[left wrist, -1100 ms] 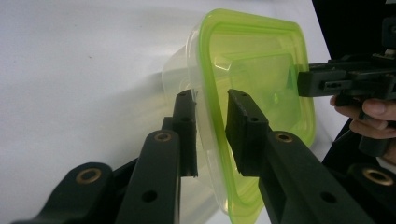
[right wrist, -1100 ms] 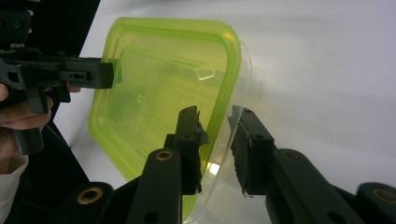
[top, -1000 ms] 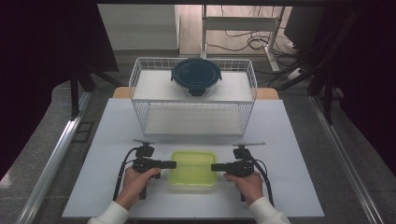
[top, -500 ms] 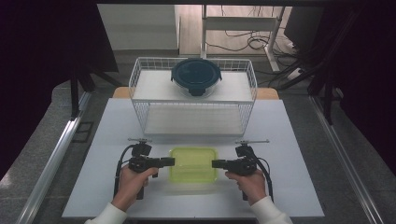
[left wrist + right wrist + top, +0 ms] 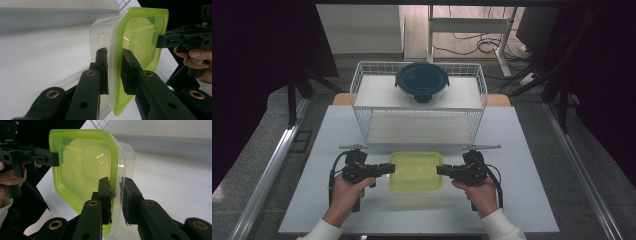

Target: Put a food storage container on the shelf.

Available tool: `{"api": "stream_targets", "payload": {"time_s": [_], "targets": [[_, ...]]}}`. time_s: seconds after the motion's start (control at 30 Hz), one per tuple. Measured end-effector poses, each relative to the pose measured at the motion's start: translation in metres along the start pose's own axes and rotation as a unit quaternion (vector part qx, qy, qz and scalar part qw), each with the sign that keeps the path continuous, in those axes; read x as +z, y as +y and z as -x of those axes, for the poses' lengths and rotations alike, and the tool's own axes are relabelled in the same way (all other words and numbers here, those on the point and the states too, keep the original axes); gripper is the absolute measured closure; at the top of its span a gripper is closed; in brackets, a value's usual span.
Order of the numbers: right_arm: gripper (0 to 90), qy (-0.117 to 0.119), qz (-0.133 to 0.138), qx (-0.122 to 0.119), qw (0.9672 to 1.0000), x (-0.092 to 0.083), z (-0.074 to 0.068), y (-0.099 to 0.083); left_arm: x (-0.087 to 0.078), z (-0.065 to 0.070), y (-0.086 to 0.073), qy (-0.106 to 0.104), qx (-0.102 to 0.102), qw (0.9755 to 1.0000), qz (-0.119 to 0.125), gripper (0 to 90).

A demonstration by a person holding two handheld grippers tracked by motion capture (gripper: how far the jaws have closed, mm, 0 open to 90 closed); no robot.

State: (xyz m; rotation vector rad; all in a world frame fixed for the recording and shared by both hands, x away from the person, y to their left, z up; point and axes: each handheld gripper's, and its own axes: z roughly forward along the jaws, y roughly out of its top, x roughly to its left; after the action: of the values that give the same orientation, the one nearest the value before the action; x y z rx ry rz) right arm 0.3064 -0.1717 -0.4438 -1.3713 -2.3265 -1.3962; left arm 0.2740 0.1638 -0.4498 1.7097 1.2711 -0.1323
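Two containers (image 5: 416,171) – one basket (image 5: 362,95)

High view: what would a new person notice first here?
The clear container with a yellow-green lid stands out near the table's front edge, gripped at its two ends by the left gripper and the right gripper. Behind it, a dark round lidded bowl sits on top of the white wire rack.

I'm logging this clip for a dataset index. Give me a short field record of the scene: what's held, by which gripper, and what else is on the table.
held item: clear container with green lid
left gripper: shut on the container's left rim
right gripper: shut on its right rim
container pose: level, between the two grippers
behind it: white wire basket
on the basket: round container with dark blue lid
surface: white table
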Motion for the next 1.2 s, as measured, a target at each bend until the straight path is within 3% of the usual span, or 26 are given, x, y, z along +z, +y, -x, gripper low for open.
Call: {"api": "stream_targets", "payload": {"time_s": [0.2, 0.5, 0.73, 0.87, 1.2], "targets": [[77.2, -0.001, 0.006, -0.016, 0.9999, -0.002, -0.005, 0.005, -0.006, 0.002, 0.002, 0.0, 0.006, 0.9999, 0.01, 77.9], [77.2, -0.005, 0.028, -0.048, 0.9984, -0.023, -0.017, 0.019, -0.013, 0.016, 0.013, -0.009, 0.02, 0.9994, 0.027, 78.1], [77.2, -0.017, 0.042, -0.058, 0.9973, -0.037, -0.021, 0.026, -0.013, 0.025, 0.027, -0.017, 0.029, 0.999, 0.03, 78.1], [77.2, -0.023, 0.051, -0.059, 0.9967, -0.043, -0.022, 0.034, -0.013, 0.032, 0.043, -0.017, 0.045, 0.9984, 0.031, 78.2], [77.2, -0.022, 0.066, -0.059, 0.9958, -0.053, -0.02, 0.051, -0.012, 0.035, 0.065, -0.027, 0.048, 0.9979, 0.033, 78.1]]}}
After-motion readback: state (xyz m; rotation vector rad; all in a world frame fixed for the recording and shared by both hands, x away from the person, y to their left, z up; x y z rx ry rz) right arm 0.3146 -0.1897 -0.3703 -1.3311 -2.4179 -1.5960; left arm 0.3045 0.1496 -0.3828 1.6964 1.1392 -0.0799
